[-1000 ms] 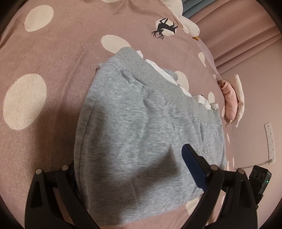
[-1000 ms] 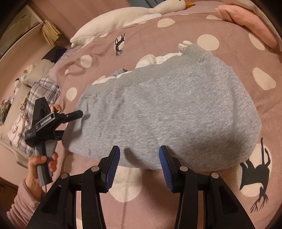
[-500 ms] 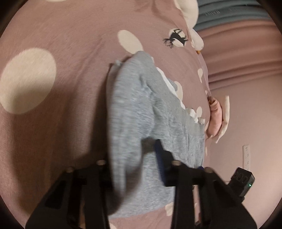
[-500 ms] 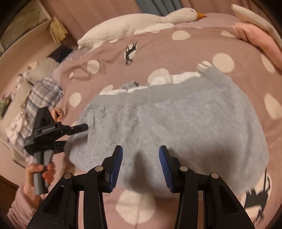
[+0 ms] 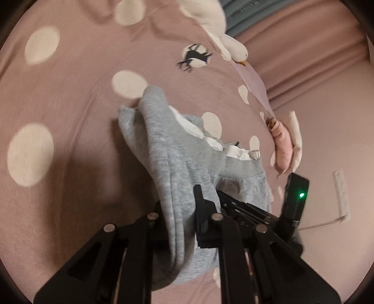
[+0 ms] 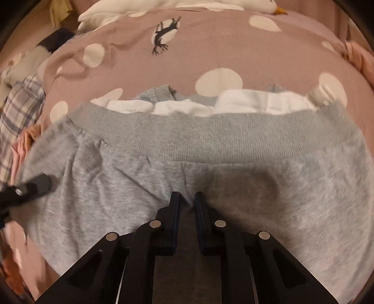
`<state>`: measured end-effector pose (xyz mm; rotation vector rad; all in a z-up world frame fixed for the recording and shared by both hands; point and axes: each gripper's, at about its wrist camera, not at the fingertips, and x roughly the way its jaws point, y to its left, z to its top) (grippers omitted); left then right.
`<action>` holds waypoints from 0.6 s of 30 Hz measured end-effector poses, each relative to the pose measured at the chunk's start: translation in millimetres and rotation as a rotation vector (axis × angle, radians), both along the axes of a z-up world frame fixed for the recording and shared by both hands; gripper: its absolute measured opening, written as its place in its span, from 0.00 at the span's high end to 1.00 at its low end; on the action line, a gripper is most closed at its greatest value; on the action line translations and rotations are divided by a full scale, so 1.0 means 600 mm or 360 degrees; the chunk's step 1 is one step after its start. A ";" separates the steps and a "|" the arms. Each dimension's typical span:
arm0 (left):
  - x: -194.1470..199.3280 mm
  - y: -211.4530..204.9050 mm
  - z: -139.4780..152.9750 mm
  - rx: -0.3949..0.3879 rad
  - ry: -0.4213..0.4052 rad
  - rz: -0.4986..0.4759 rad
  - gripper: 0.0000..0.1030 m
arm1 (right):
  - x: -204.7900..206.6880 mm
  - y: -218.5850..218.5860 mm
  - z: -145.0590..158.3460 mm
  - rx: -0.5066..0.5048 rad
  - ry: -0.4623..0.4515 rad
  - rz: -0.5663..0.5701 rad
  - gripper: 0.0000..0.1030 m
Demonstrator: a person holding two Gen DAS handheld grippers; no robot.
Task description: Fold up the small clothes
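Pink bedspread with cream dots, grey garment lying on it, white goose plush beyond the garment, folded pink cloth at the bedspread's edge

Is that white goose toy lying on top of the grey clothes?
No, the white goose toy lies at the far edge of the spotted pink bedspread, well apart from the grey garment.

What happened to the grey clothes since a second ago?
The left tool closed on the side edge of the grey garment and lifted it into a hanging fold. The right tool moved in over the near edge; its jaws are closing with grey fabric between them. The white clothes tucked behind the waistband, the goose toy and the spotted pink bedspread stayed put.
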<state>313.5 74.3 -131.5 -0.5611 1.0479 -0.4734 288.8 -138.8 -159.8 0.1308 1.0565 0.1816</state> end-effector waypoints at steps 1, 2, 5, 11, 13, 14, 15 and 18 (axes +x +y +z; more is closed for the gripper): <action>0.000 -0.011 0.011 0.0025 -0.0010 -0.0014 0.89 | -0.004 -0.007 0.006 0.0054 0.0014 -0.0001 0.86; 0.002 -0.019 0.018 0.0039 -0.0018 -0.0025 0.89 | -0.011 -0.016 0.012 0.0131 0.0015 -0.0004 0.86; 0.002 -0.055 0.042 0.0088 -0.0066 -0.0075 0.89 | -0.046 -0.069 0.031 0.0513 -0.0053 -0.0053 0.86; -0.004 -0.160 0.066 0.0206 -0.0127 -0.0218 0.88 | -0.092 -0.207 -0.004 0.1420 -0.0004 -0.0302 0.76; -0.009 -0.202 0.071 0.0261 -0.0155 -0.0285 0.88 | -0.106 -0.234 -0.007 0.1561 -0.0023 -0.0345 0.67; -0.013 -0.230 0.073 0.0288 -0.0173 -0.0335 0.88 | -0.111 -0.244 -0.009 0.1618 -0.0035 -0.0367 0.62; -0.019 -0.248 0.072 0.0306 -0.0184 -0.0364 0.88 | -0.116 -0.257 -0.011 0.1691 -0.0046 -0.0392 0.54; -0.029 -0.305 0.063 0.0344 -0.0159 -0.0509 0.75 | -0.119 -0.287 -0.030 0.1871 -0.0011 -0.0450 0.39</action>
